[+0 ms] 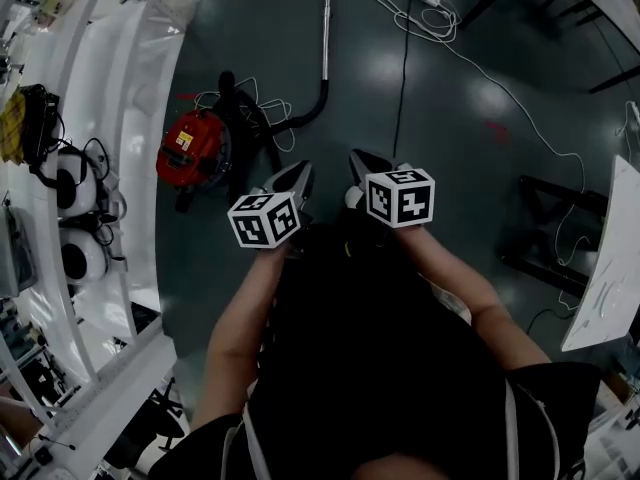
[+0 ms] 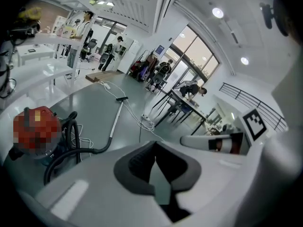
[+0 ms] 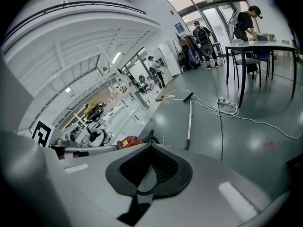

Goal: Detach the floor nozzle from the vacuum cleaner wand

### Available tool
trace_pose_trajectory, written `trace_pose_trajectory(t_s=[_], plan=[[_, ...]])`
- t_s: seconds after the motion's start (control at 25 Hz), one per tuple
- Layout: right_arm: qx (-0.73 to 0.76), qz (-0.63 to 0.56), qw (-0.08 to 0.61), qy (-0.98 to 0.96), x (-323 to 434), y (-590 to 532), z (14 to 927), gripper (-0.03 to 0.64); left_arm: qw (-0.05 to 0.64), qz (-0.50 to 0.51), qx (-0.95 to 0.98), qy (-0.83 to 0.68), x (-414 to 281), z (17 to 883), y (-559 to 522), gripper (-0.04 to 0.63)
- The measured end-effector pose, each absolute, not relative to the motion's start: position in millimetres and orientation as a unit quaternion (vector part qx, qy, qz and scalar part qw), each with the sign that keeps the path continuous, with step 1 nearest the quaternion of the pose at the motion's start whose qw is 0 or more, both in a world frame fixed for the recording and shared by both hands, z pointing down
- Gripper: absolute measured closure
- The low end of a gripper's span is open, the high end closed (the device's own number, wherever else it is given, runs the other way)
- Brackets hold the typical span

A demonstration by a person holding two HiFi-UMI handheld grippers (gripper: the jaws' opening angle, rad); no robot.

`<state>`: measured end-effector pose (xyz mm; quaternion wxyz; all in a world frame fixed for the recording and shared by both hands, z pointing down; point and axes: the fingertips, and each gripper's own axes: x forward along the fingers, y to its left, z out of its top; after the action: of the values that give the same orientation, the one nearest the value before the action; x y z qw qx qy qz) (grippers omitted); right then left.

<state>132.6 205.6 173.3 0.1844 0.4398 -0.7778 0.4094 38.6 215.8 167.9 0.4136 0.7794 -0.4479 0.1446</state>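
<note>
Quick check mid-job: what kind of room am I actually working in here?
Most likely a large open lab or workshop hall: a polished grey floor with loose cables trailing across it, long white benches crowded with equipment, and tall glazed doors at the far end.

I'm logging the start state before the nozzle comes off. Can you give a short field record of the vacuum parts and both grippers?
vacuum body: red, on the floor
wand: lying on the floor
floor nozzle: on the wand's far end, attached
hose: black, joins body to wand
left gripper: shut, empty, away from the vacuum
right gripper: shut, empty, away from the vacuum
task status: not begun
</note>
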Motion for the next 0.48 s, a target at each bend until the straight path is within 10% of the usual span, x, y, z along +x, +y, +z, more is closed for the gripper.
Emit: trace_pose_trajectory(t_s=[0.48], plan=[[0.448,0.422,0.180,-0.767,156.9,158.2,183.7,0.620,0.412,0.142,0.780,-0.448,53.2,166.9,166.5,0.586]])
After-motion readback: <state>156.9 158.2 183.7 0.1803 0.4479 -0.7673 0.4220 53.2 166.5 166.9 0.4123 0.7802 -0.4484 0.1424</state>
